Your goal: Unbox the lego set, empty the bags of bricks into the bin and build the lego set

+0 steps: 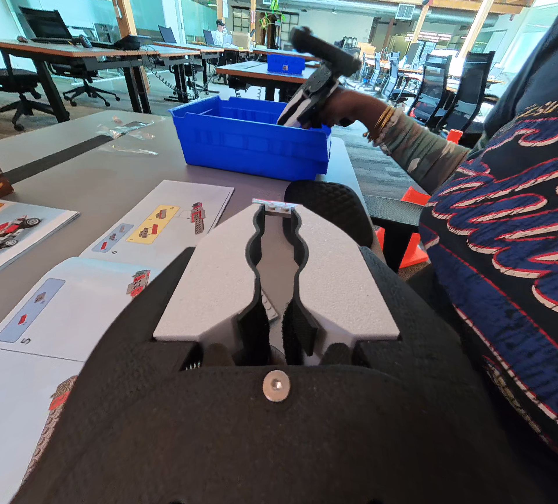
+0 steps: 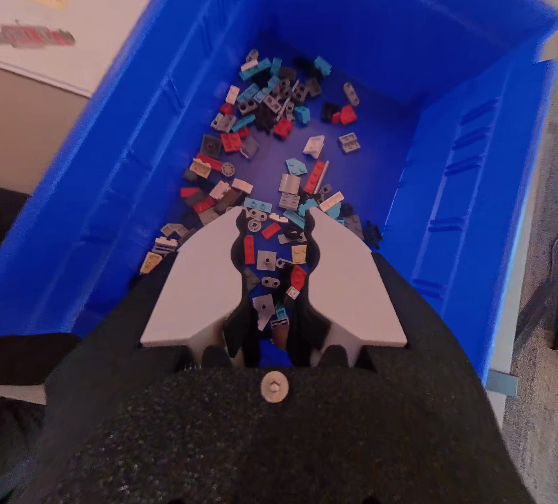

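Observation:
My left gripper [image 1: 277, 209] is shut on a small grey lego assembly [image 1: 278, 208] with a red edge, held above the open instruction booklet [image 1: 157, 226] on the grey table [image 1: 90, 175]. My right gripper [image 2: 275, 211] is open and empty, reaching down inside the blue bin [image 2: 347, 21], just above the loose bricks [image 2: 262, 133] in red, teal, grey, black and white on its floor. In the left wrist view the right gripper [image 1: 294, 118] dips into the blue bin [image 1: 250, 145] at the table's far right.
Empty clear plastic bags [image 1: 126, 130] lie on the table left of the bin. A second booklet [image 1: 27, 226] lies at the left edge. A black chair armrest [image 1: 329, 208] and orange cones [image 1: 413, 251] are to the right. The person's torso [image 1: 498, 217] fills the right side. My right fingertips sit around 40 centimeters from my left ones.

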`<state>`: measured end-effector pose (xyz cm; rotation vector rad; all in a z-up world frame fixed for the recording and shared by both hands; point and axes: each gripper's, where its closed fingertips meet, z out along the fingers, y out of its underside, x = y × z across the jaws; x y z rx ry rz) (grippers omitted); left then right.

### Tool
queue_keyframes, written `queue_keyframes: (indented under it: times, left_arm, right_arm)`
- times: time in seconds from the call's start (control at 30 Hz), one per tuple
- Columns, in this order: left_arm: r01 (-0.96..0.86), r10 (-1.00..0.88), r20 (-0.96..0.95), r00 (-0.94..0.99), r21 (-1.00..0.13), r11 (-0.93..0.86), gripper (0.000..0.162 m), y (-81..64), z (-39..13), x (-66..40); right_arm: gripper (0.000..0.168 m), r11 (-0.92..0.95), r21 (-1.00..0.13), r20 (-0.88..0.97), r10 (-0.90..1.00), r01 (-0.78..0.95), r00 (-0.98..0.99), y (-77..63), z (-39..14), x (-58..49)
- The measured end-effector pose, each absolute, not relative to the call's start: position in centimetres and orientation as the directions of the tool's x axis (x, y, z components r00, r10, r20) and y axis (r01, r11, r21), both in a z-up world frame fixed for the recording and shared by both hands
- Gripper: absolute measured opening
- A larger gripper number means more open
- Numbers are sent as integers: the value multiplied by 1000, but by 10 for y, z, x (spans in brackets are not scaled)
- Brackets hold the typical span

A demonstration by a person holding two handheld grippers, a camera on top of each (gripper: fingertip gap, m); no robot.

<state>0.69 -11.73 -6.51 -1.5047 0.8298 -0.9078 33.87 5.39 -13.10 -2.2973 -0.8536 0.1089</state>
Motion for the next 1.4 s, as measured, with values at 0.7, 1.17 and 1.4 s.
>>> queue_keyframes:
  times: [0.7, 1.17, 1.4]
  left_arm:
    - [489, -910, 387, 149, -829, -272, 16, -130, -29, -25]
    - [445, -932, 280, 228, -882, -156, 16, -131, -27, -24]
    - [367, -928, 195, 317, -928, -69, 16, -129, -32, -20]
  right_arm:
    - [45, 341, -922, 291, 922, 182, -256, -125, -40, -19]
    - [48, 83, -995, 56, 931, 60, -360, -135, -25, -35]
    - [44, -20, -990, -71, 931, 142, -359, -134, -34, -29]
